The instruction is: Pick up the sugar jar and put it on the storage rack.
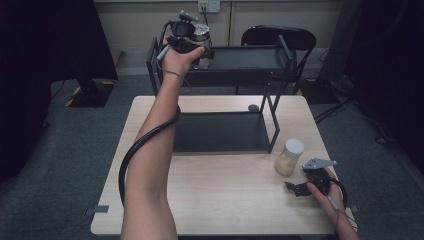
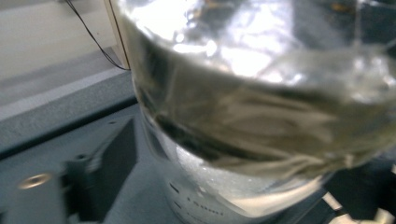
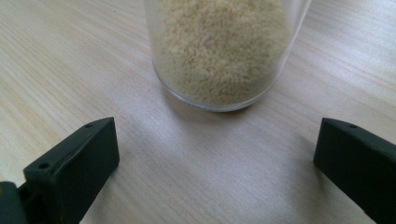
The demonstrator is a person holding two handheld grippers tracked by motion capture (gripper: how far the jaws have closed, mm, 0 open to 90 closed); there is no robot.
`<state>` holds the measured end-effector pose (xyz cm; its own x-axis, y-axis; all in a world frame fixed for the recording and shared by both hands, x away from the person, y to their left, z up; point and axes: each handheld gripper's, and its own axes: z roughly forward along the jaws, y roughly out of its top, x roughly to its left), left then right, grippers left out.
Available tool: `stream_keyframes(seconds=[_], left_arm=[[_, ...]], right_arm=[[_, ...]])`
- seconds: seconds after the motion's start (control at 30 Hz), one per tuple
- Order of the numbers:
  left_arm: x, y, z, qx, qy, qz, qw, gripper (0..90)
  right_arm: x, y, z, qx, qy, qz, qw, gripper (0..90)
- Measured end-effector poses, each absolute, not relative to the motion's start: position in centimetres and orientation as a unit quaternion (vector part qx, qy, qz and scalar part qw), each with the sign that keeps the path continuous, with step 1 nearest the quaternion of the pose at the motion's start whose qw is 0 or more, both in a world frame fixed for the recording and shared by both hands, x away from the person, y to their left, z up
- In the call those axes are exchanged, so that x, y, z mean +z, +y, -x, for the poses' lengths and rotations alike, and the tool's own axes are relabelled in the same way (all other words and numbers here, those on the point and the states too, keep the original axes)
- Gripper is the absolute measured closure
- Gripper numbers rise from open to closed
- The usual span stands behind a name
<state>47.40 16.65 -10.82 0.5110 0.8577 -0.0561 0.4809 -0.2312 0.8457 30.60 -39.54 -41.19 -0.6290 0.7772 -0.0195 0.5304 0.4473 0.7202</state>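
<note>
Left claw (image 1: pixel 202 51): raised to the rack's top shelf (image 1: pixel 245 57), right up against a clear jar with a silvery top (image 1: pixel 202 36). I cannot tell whether it is pinching the jar or spread around it; its jaws are hidden in the high view.
Clear jar, close up: in the left gripper view the jar (image 2: pixel 261 116) looms blurred and tilted across the frame, its base near the dark shelf floor. My guess is that it is being set on that shelf or has only just landed there.
Left arm: stretched far forward over the desk (image 1: pixel 225 195), since the top shelf stands at the far side.
Right claw (image 1: pixel 295 189): spread wide and holding nothing, low on the desk near the person.
Grain jar (image 1: pixel 289 156): upright on the desk, just ahead of the right claw. In the right gripper view the jar (image 3: pixel 219 51) stands centred beyond the gap between the jaws, apart from both, which looks like lining up for a grasp.
Lower shelf (image 1: pixel 220 132): bare, level with the desk top.
Likely order: one jar goes up while the other waits its turn.
</note>
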Motion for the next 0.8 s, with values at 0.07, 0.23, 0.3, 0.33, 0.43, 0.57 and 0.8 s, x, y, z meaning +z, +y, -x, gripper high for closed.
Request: stream_keyframes(seconds=[0.07,0.23,0.3,0.33,0.43,0.57,0.8], left_arm=[[-10.9,16.8,-47.2,0.215,0.444,-0.751,0.439,5.5],[-10.9,16.9,-46.5,0.212,0.451,-0.744,0.445,2.9],[-11.0,17.1,-46.1,0.211,0.451,-0.742,0.449,1.5],[-11.0,17.2,-45.9,0.211,0.451,-0.74,0.451,1.6],[-11.3,17.6,-45.1,0.209,0.454,-0.733,0.461,1.5],[-11.5,18.0,-44.3,0.207,0.455,-0.731,0.465,1.3],[-11.8,18.0,-43.2,0.2,0.446,-0.734,0.472,1.3]], right_arm=[[-41.2,-39.5,-30.6,0.349,0.832,-0.393,0.177,0.0],[-41.2,-39.5,-30.6,0.349,0.832,-0.393,0.177,0.0],[-41.2,-39.5,-30.6,0.349,0.832,-0.393,0.177,0.0],[-41.2,-39.5,-30.6,0.349,0.832,-0.393,0.177,0.0],[-41.2,-39.5,-30.6,0.349,0.832,-0.393,0.177,0.0],[-41.2,-39.5,-30.6,0.349,0.832,-0.394,0.176,0.0],[-41.2,-39.5,-30.6,0.349,0.832,-0.393,0.176,0.0]])
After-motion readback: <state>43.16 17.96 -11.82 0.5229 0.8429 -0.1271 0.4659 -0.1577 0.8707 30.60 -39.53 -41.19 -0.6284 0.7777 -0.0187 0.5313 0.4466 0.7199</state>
